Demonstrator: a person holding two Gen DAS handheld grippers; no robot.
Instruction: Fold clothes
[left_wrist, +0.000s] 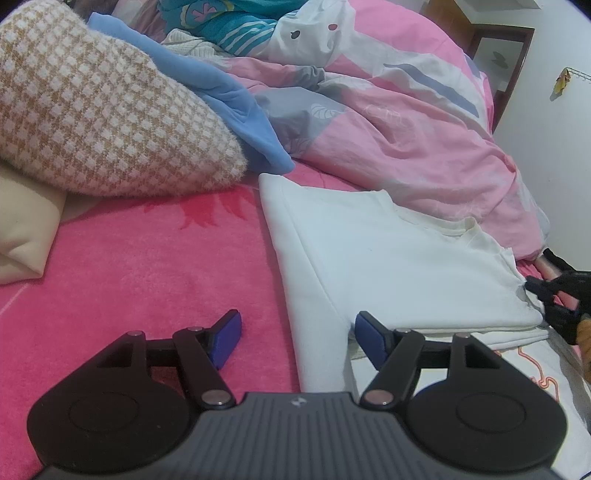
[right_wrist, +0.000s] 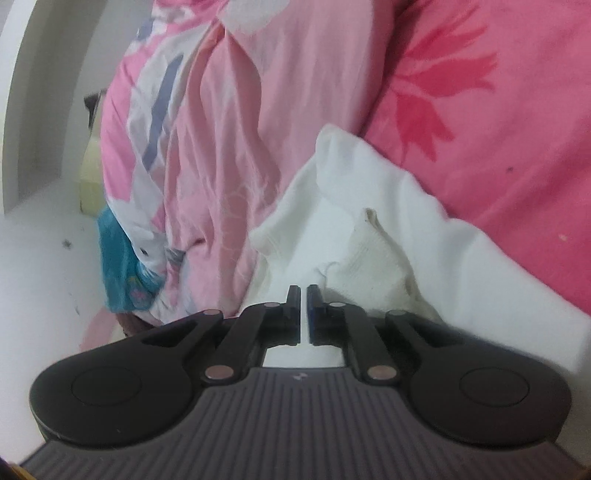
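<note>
Garment: a white sweatshirt (left_wrist: 388, 258) lies on the pink bedspread (left_wrist: 147, 266), right of centre in the left wrist view, with the crumpled pink duvet (left_wrist: 406, 122) just beyond it on the far side.

Fold so far: looks partly done, honestly. The body sits in a flat, layered slab with a straight folded left edge and a stacked hem at the near right, while one sleeve or strip trails down toward the near edge. The neckline rib shows on the far right side.

What's left: probably that trailing strip needs tucking and the slab halving, but that's a guess from how it lies.

Pile: a houndstooth knit (left_wrist: 103, 110) and a blue garment (left_wrist: 236, 107) sit heaped on the far left; can't tell if those are waiting or just there.

Left gripper (left_wrist: 297, 330): jaws spread wide, holding nothing. Its right fingertip hovers over or rests at the sweatshirt's near edge beside the trailing strip, the left fingertip is over bare bedspread.

Right gripper (right_wrist: 303, 314): jaws nearly closed, only a thin slit between them, pinching white sweatshirt fabric (right_wrist: 369, 236). In the left wrist view it shows at the far right, clamped on the garment's right corner.

Blur: the right wrist view is soft, so the grabbed layer count is unclear.
</note>
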